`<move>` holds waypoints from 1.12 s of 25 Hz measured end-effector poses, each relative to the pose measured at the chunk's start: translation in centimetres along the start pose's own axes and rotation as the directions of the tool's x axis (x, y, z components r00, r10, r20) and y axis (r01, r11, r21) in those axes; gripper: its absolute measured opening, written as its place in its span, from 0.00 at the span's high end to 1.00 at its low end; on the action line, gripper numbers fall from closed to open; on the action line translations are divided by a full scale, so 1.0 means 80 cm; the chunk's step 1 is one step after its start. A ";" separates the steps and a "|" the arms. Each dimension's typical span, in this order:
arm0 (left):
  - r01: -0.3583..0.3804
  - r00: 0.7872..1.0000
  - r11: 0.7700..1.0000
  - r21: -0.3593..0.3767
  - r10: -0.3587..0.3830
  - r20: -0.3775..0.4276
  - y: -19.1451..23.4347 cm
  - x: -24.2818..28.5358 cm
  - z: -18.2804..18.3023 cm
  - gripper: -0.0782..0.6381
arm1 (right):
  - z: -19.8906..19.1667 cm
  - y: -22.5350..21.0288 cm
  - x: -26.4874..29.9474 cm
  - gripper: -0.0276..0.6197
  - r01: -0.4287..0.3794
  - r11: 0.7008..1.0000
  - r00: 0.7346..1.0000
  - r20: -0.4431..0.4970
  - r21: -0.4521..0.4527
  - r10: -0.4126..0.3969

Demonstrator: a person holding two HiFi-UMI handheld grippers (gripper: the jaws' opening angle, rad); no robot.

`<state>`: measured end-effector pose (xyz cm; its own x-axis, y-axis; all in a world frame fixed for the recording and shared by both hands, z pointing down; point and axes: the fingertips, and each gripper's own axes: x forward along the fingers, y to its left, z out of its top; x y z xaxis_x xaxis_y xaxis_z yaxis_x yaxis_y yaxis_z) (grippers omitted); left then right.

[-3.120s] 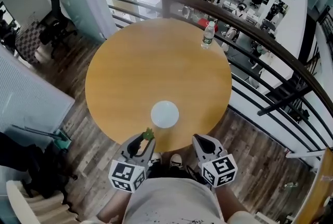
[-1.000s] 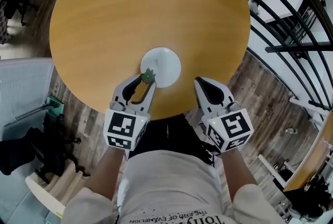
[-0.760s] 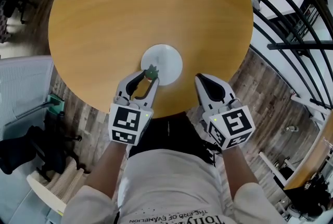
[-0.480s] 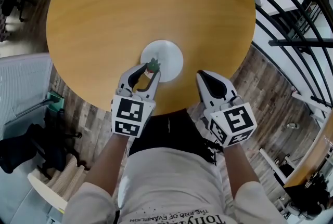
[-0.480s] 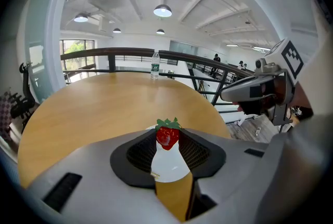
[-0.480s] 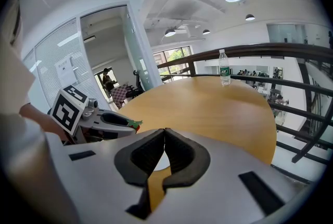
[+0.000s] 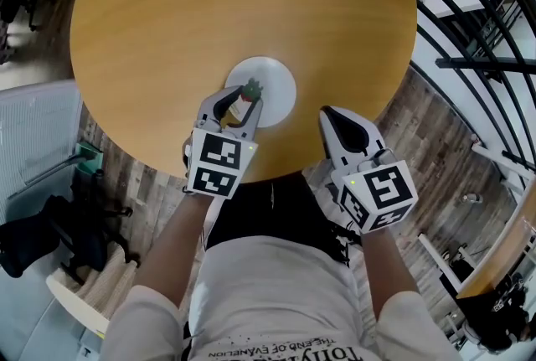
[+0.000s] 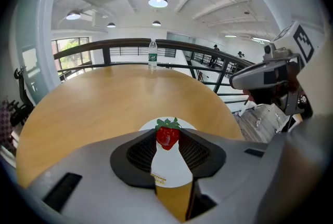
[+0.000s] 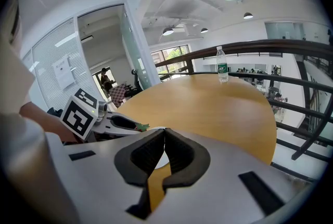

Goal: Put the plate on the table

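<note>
Nearest, just right of the plate [image 7: 276,83], the right gripper [image 7: 333,115] is hanging with jaws pressed together, empty. The left gripper [image 7: 240,105] is clamping a strawberry [image 8: 168,136] over the plate's near rim. The plate is lying on the table [image 7: 193,7]. Far beyond the plate, a bottle [image 8: 152,54] is standing.

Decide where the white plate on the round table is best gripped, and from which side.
Probably its near rim, from the near edge of the table. The plate lies flat, so only the thin rim offers a pinch, and it sits close to that edge. The right gripper is shut and empty; the left gripper holds a strawberry.
</note>
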<state>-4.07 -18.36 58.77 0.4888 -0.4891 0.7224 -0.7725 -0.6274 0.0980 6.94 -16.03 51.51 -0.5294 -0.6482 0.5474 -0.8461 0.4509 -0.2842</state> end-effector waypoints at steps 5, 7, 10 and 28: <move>0.019 0.996 0.999 0.030 -0.016 -0.089 0.000 0.023 -0.021 0.68 | -0.003 -0.003 0.002 0.92 0.004 1.000 1.000 -0.005 0.003 -0.004; 0.020 0.993 0.998 0.061 -0.013 -0.114 0.000 0.031 -0.021 0.68 | -0.002 -0.005 0.002 0.92 0.005 1.000 1.000 -0.006 0.003 -0.005; 0.019 0.990 0.995 0.100 -0.005 -0.140 0.000 0.041 -0.023 0.68 | -0.003 -0.009 0.002 0.92 0.008 1.000 1.000 -0.009 0.005 -0.008; 0.046 0.973 0.990 0.131 -0.014 -0.230 -0.004 0.065 -0.049 0.68 | -0.014 -0.018 -0.002 0.92 0.026 0.999 0.999 -0.020 0.033 -0.025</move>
<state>-2.87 -18.34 65.14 0.3938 -0.3278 0.8588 -0.6895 -0.7231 0.0402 8.34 -15.89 52.76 -0.5068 -0.6468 0.5699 -0.8610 0.4135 -0.2963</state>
